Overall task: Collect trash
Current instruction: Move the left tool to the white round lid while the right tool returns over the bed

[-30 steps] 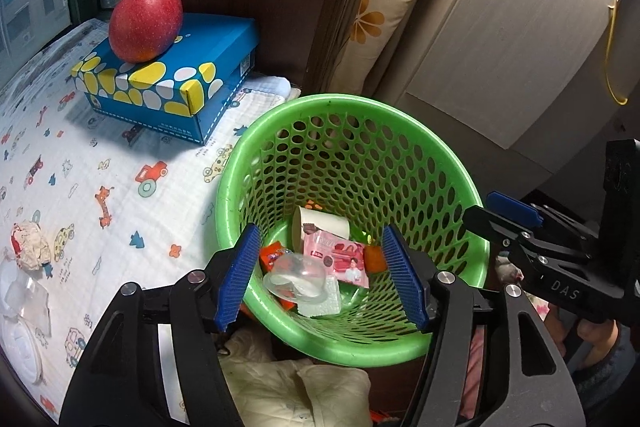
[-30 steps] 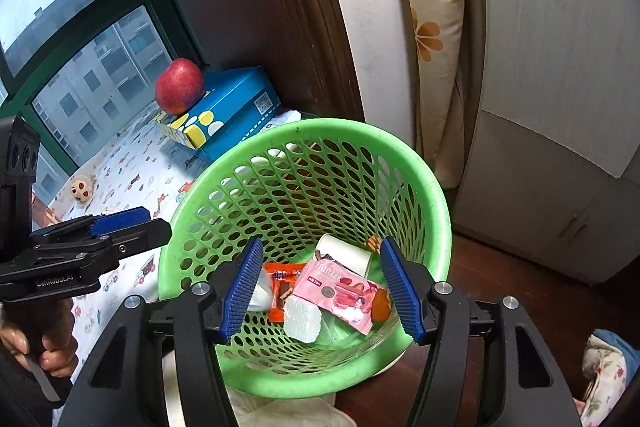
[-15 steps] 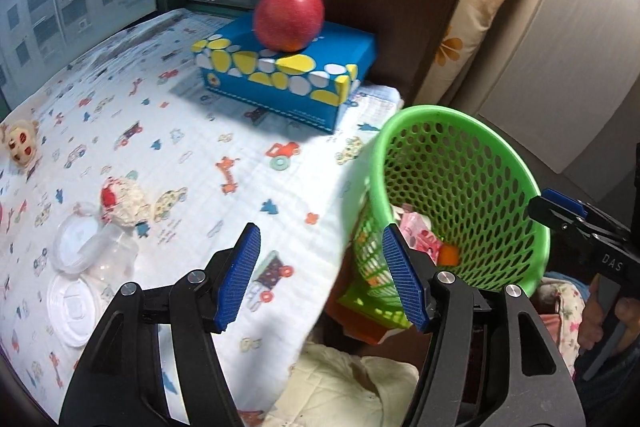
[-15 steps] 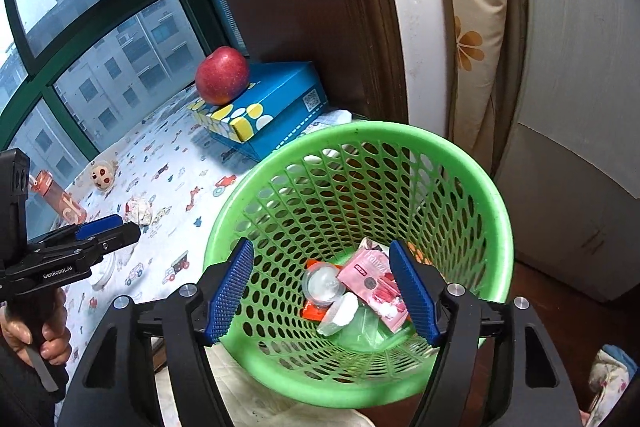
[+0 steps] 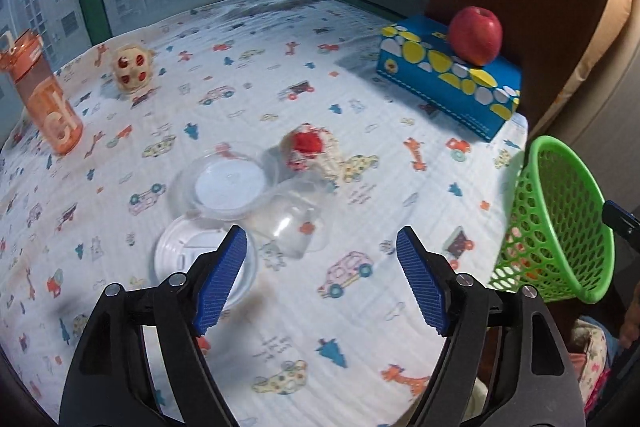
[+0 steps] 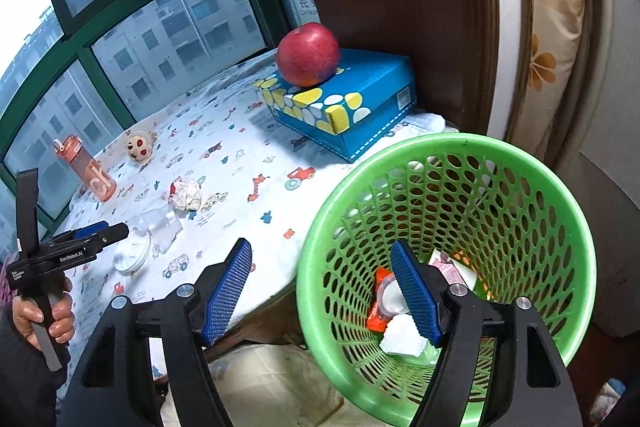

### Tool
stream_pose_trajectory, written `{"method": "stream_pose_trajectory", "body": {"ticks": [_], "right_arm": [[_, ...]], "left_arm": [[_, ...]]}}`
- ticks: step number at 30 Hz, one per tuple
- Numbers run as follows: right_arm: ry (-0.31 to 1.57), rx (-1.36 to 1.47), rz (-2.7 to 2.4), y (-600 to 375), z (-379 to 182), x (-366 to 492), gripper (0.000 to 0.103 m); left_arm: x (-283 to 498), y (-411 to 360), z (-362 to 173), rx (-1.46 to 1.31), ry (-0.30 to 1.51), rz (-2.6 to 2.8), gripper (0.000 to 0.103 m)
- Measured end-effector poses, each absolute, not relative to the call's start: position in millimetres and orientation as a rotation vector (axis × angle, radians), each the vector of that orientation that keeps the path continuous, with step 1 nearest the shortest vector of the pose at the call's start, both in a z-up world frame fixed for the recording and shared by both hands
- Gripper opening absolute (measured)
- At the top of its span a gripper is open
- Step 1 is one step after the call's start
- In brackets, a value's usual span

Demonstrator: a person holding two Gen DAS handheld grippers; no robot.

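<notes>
The left gripper (image 5: 320, 267) hung over the printed tablecloth (image 5: 280, 327) with its jaws wide apart; they had just been opening, and nothing lay between them. Just beyond its blue pads sat the remaining trash: a flat white plastic lid (image 5: 188, 259) near the left finger, a clear round lid (image 5: 228, 183) behind it, a clear plastic cup (image 5: 292, 227) lying on its side, and a crumpled red-and-white paper wad (image 5: 312, 153) touching the far side of that cluster. Far left stood an orange water bottle (image 5: 44, 95), with a small round toy (image 5: 130, 69) to its right. At the far right a red apple (image 5: 475, 35) rested on a blue tissue box (image 5: 448, 83).

The right gripper (image 6: 320, 287) was also wide, its jaws having just been opening, empty, straddling the near-left rim of the green perforated basket (image 6: 520, 195), which stood off the table's right edge. Inside the basket lay an orange wrapper (image 6: 378, 311), a white foam piece (image 6: 402, 337) and a pink packet (image 6: 444, 263). A hand (image 6: 44, 319) gripped the left gripper's handle at lower left.
</notes>
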State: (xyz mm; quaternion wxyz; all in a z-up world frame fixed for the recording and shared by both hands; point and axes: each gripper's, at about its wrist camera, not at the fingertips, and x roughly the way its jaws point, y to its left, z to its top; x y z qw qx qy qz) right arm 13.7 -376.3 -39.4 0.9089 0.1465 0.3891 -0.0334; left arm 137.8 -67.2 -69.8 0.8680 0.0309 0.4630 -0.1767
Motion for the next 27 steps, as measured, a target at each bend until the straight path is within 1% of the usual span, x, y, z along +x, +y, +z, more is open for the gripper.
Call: {"method": "stream_pose_trajectory", "body": {"ticks": [1,7,15,27], "right_arm": [[0.805,0.302,-0.058,-372,-40,17,0.07],[0.824,0.278,-0.003,-344,-43,36,0.07],[0.85,0.249,0.033,-320,-45,51,0.07],[0.881,0.217,0.076,-293,-51,75,0.07]], "left_arm": [[140,-59,-73,0.071,0.972,-0.352,0.084],[153,-23,-100,0.117,1.028,-0.326,0.088],[163,-11,-129,0.167,1.083,-0.337,0.089],[175,-10,-141,0.199,1.091,-0.355,0.089]]}}
